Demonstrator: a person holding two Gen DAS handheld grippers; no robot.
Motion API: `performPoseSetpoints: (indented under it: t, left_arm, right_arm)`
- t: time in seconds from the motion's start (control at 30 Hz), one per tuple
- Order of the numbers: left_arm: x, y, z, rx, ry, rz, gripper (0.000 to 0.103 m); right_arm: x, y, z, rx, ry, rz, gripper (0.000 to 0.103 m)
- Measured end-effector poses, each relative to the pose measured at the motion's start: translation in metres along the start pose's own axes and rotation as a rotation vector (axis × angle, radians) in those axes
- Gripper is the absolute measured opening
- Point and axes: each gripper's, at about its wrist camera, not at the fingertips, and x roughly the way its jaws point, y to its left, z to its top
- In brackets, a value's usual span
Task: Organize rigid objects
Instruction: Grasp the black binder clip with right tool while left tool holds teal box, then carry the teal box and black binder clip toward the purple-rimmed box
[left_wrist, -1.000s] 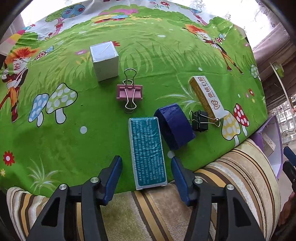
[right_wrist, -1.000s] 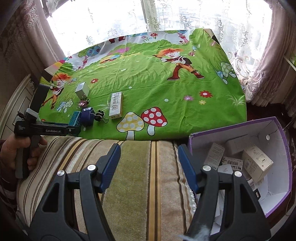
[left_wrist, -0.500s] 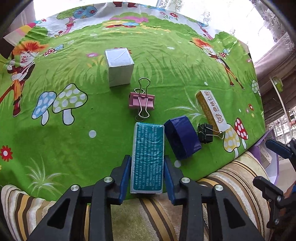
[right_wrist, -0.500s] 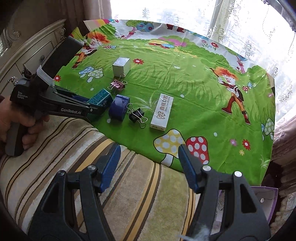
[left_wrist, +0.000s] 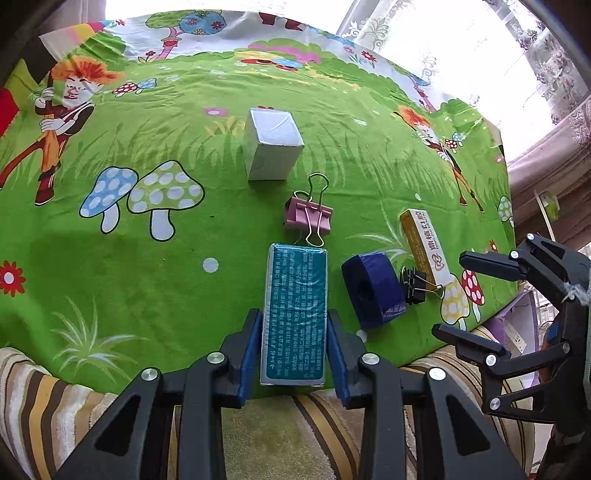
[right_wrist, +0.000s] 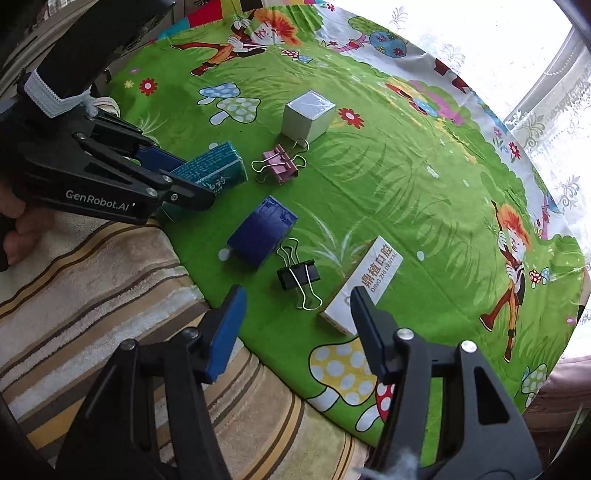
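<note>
Teal box (left_wrist: 293, 314) clamped by left gripper (left_wrist: 294, 352), right gripper (right_wrist: 297, 328) closing on nothing, black clip (right_wrist: 300, 275) at its 12 o'clock

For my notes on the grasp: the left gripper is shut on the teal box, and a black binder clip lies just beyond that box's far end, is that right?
Not quite. The left gripper is shut on the teal box, but the clip just beyond its far end is the pink binder clip, as the left wrist view shows. The black binder clip lies further right, past the dark blue box.
</note>
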Motion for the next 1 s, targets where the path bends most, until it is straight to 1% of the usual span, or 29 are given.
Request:
performPoseSetpoints:
  t: [0.17,0.27,0.43,0.5,0.53,0.57,0.67,0.8,1.0]
  left_arm:
    - [0.001,0.0,0.001,-0.013,0.001,-0.009,0.035]
    - [0.001,0.001,0.0,-0.018,0.003,-0.01,0.035]
    - [0.003,0.001,0.001,-0.023,0.005,-0.014,0.035]
    - [0.003,0.002,0.001,-0.026,0.005,-0.015,0.035]
    - [0.003,0.002,0.001,-0.027,0.005,-0.015,0.035]
    - [0.003,0.002,0.0,-0.029,0.004,-0.015,0.035]
    - [0.002,0.002,0.001,-0.033,-0.003,-0.016,0.035]
    - [-0.005,0.002,0.0,-0.037,-0.034,-0.018,0.035]
    - [-0.02,-0.002,-0.001,-0.039,-0.084,-0.006,0.035]
  right_arm:
    - [0.013,-0.003,0.009,-0.024,0.015,0.01,0.06]
    - [0.023,0.001,0.011,-0.064,0.039,-0.008,0.059]
    - [0.032,0.004,0.013,-0.085,0.049,0.01,0.048]
    - [0.037,0.004,0.014,-0.083,0.058,0.019,0.039]
    - [0.038,0.004,0.013,-0.079,0.06,0.025,0.037]
    - [0.039,0.005,0.012,-0.073,0.059,0.028,0.033]
    - [0.036,0.005,0.01,-0.044,0.041,0.038,0.032]
    - [0.02,0.005,0.004,0.021,-0.008,0.031,0.032]
    - [-0.007,-0.002,-0.013,0.159,-0.088,0.017,0.032]
